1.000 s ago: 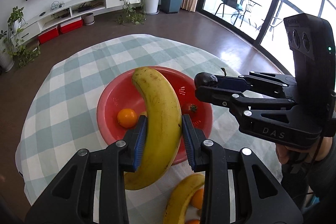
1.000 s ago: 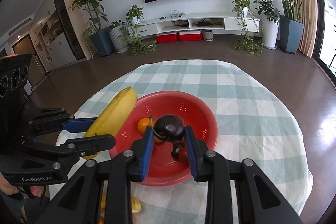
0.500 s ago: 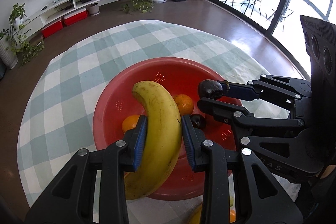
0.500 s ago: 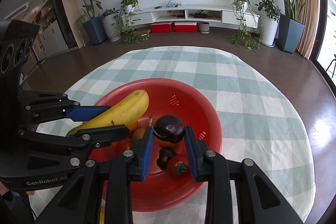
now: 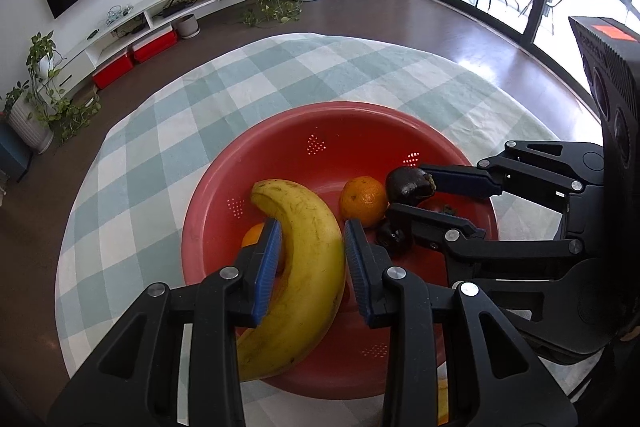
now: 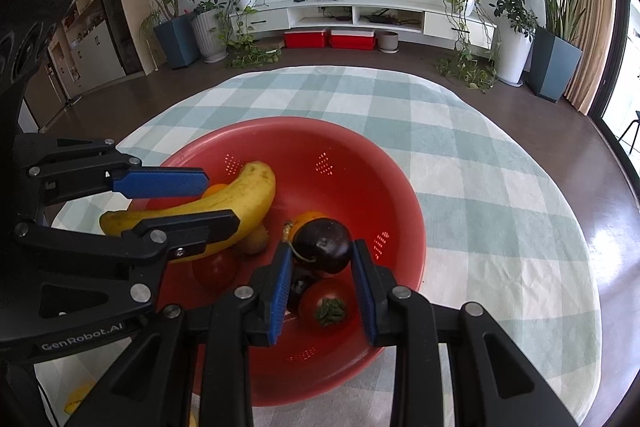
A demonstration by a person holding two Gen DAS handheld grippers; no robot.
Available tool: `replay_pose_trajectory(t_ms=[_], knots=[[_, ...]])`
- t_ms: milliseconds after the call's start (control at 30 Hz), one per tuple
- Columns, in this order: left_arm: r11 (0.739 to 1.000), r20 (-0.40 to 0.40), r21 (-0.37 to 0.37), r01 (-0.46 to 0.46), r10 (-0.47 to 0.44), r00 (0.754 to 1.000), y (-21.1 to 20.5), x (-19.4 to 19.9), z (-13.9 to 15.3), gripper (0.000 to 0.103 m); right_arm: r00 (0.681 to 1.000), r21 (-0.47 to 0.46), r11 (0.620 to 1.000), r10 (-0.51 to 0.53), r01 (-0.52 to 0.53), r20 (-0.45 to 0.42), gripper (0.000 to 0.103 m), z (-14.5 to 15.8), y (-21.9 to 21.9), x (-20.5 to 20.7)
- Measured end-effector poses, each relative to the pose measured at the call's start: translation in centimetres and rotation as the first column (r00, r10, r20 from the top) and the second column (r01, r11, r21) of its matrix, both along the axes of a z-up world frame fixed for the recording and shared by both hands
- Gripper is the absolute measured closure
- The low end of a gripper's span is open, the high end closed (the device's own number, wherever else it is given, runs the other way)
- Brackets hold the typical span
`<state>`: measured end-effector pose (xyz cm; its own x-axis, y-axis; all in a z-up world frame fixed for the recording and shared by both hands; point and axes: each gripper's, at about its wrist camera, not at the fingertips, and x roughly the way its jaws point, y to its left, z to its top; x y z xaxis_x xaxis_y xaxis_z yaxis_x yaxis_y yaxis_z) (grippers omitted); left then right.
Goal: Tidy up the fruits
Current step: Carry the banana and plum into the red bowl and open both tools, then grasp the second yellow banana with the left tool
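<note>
In the left wrist view my left gripper is shut on a yellow banana, held low over the near left part of the red bowl. My right gripper reaches in from the right, shut on a dark purple fruit. In the right wrist view that dark fruit sits between the blue pads of my right gripper, just above a red tomato. An orange and a small dark fruit lie in the bowl. The banana and left gripper show at left.
The bowl stands on a round table under a green-and-white checked cloth. Another banana lies on the cloth near the front edge, beside the bowl. Dark floor, potted plants and a TV wall surround the table.
Both grippers have come down and forward over the bowl with their fruits still held. The banana and dark fruit now hang low inside the rim.
</note>
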<state>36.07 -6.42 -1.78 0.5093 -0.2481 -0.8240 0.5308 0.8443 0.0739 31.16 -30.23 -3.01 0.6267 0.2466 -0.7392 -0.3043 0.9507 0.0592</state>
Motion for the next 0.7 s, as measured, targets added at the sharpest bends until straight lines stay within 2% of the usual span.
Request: replay_pose_trajectory(t_ms=[167,267,333,467,567,600,700], knots=[[1.000,0.009,0.006,-0.003,0.002,1.000,0.0,-0.3,0.4,0.071,1.000,0.006,1.000,0.003,-0.003,0.001,0.070,0.0,-0.1,-0.1],[1.000,0.018,0.004,-0.019,0.019,1.000,0.3,-0.7,0.6,0.064,1.000,0.009,1.000,0.009,-0.009,0.000,0.069,0.0,-0.1,-0.3],[1.000,0.026,-0.005,-0.029,0.030,0.999,0.8,-1.1,1.0,0.055,1.000,0.018,1.000,0.015,-0.015,0.000,0.067,0.1,-0.1,-0.4],[0.998,0.059,-0.029,-0.050,0.051,0.997,2.3,-2.6,2.4,0.040,0.999,0.023,0.999,0.023,-0.023,0.032,0.044,0.6,0.0,-1.1],[0.996,0.087,-0.057,-0.069,0.074,0.994,4.0,-4.5,3.4,0.023,0.999,0.036,0.999,0.020,-0.022,0.041,0.040,0.9,-0.2,-1.6],[0.995,0.094,-0.066,-0.076,0.082,0.992,4.7,-5.2,3.7,0.014,0.999,0.044,0.999,0.015,-0.017,0.047,0.038,1.1,-0.4,-1.9],[0.989,0.105,-0.101,-0.104,0.114,0.988,7.0,-7.7,4.0,0.003,0.996,0.080,0.997,-0.010,0.003,0.085,0.033,2.3,-1.2,-3.2]])
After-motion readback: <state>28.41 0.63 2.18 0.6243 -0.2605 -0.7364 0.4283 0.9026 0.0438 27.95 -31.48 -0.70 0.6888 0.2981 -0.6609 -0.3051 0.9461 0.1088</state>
